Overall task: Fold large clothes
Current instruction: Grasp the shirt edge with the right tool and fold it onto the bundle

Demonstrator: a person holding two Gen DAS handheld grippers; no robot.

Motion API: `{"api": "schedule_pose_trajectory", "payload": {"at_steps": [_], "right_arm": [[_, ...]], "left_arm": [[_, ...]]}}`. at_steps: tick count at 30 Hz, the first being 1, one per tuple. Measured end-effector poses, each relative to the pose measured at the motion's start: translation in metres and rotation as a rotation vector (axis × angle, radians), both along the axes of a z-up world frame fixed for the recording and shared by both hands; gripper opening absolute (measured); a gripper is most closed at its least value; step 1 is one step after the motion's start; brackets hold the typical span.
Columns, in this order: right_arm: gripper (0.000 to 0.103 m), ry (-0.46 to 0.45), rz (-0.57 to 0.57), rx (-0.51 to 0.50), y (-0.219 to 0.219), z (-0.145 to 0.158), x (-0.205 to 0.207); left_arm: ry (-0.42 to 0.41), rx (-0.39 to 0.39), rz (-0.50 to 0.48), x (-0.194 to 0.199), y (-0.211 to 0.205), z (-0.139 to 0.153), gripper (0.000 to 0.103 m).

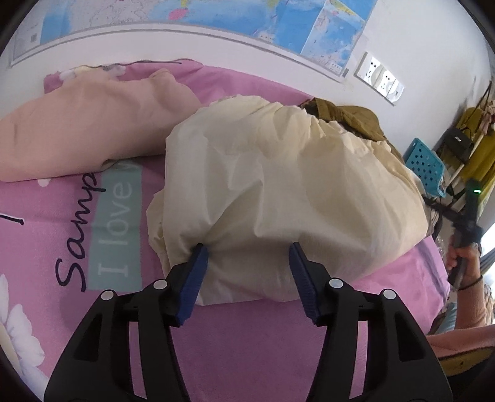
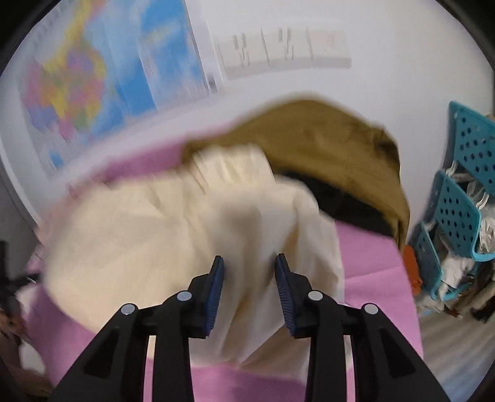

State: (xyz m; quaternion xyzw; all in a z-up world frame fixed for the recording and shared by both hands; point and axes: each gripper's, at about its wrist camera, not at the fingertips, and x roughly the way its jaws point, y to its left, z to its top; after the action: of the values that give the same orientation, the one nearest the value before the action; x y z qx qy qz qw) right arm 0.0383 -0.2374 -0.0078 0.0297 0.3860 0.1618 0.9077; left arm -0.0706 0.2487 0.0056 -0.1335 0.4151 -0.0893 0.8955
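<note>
- Right now, 1 cream garment (image 1: 278,191) lies in a puffy heap on the bed's pink sheet (image 1: 241,346), in the middle of both views.
- Left gripper (image 1: 247,275): 2 blue-padded jaws stand well apart at the near edge of the cream cloth. The left pad touches a fold, the right pad sits against the fabric's front, and the cloth between them is loose, not pinched.
- Right gripper (image 2: 249,287): its 2 jaws stand partly open with a fold of the cream garment (image 2: 191,235) hanging between them. The picture is smeared with motion, so I cannot tell whether the pads press the cloth.
- Behind the cream heap, 1 olive-brown garment (image 2: 334,148) lies on the bed, touching it, with something dark under its near edge.
- Over on the left, 1 peach pillow (image 1: 86,133) rests near the wall.
- On the sheet, 1 pale green printed panel (image 1: 116,228) reads "I love".
- Up on the wall: 1 map (image 1: 278,24) and 1 row of 3 socket plates (image 1: 380,79).
- At the right edge, a person's hand (image 1: 464,263) grips the handle of the other tool.
- Beside the bed, 3 teal perforated baskets (image 2: 458,210) are stacked.
</note>
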Motion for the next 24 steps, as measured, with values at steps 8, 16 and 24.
{"api": "schedule_pose_trajectory", "payload": {"at_steps": [8, 16, 24], "right_arm": [[0.071, -0.064, -0.096, 0.143, -0.040, 0.017, -0.040], [0.060, 0.098, -0.141, 0.230, -0.080, -0.034, -0.051], [0.007, -0.005, -0.095, 0.188, -0.068, -0.017, -0.051]], "left_arm": [[-0.157, 0.102, -0.037, -0.018, -0.030, 0.046, 0.052], [-0.215, 0.162, -0.516, 0.001, -0.168, 0.049, 0.057], [-0.174, 0.342, -0.586, 0.042, -0.237, 0.016, 0.018]]}}
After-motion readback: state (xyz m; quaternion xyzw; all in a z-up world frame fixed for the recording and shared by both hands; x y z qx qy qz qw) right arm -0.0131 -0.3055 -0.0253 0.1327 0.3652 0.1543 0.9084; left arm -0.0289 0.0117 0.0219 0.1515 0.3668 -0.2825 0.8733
